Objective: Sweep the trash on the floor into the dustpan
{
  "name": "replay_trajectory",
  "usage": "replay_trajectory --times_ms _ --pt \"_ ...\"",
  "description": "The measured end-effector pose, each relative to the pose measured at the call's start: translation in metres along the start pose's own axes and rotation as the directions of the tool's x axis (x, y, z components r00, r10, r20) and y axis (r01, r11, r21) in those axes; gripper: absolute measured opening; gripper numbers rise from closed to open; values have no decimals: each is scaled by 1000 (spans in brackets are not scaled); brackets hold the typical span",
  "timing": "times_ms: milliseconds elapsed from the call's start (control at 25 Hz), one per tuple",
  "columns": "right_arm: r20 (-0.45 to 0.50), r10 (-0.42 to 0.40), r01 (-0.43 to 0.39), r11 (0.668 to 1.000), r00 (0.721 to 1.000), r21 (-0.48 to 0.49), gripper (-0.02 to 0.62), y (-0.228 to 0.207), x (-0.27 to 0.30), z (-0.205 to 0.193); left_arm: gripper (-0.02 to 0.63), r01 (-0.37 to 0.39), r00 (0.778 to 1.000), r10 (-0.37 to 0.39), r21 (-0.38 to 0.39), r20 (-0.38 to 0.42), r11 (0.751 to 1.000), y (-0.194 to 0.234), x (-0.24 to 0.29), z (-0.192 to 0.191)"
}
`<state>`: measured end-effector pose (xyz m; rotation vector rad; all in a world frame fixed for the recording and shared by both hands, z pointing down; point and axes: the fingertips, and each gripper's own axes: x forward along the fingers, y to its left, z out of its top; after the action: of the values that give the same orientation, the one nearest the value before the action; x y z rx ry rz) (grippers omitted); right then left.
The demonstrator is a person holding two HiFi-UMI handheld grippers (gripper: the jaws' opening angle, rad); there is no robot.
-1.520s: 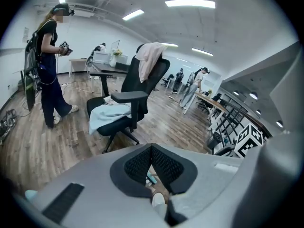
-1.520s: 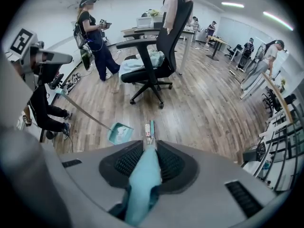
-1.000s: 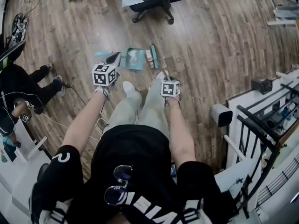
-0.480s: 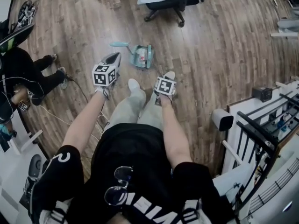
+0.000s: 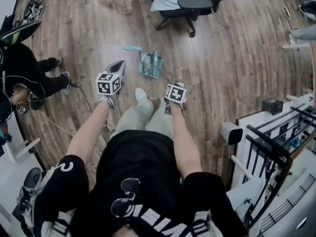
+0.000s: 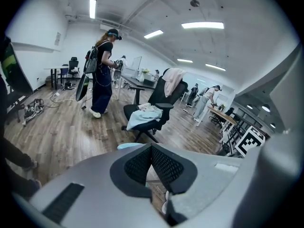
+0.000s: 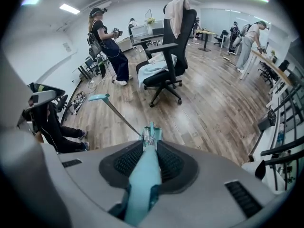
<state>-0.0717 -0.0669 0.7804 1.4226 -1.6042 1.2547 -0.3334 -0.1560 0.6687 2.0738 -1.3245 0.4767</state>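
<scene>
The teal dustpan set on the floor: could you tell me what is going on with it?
A person holds two grippers over a wooden floor. The right gripper is shut on a teal handle leading down to the dustpan set. The left gripper is shut on nothing.

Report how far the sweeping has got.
Done: nothing clearly; whether trash is in the dustpan is too small to tell. In hand: the right gripper is shut on a teal handle; the left gripper is shut and empty. Left: take the second handle, then sweep.
</scene>
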Motion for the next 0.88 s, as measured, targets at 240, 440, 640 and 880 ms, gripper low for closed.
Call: replay_trajectory --times_ms 240,440,640,880 --pt "65 -33 33 999 997 2 84 -14 -48 6 -2 56 998 -57 38 19 998 -28 -11 10" --pt "134 -61 67 997 989 -38 84 -36 -100 14 -2 83 994 -87 63 66 995 -67 -27 24" --pt "238 -37 49 998 971 -44 84 -55 -150 24 -2 91 990 -98 79 102 993 -107 -44 28" --pt "314 -25 43 998 949 -49 84 -91 -213 13 -2 86 986 -98 92 132 992 -166 -71 19"
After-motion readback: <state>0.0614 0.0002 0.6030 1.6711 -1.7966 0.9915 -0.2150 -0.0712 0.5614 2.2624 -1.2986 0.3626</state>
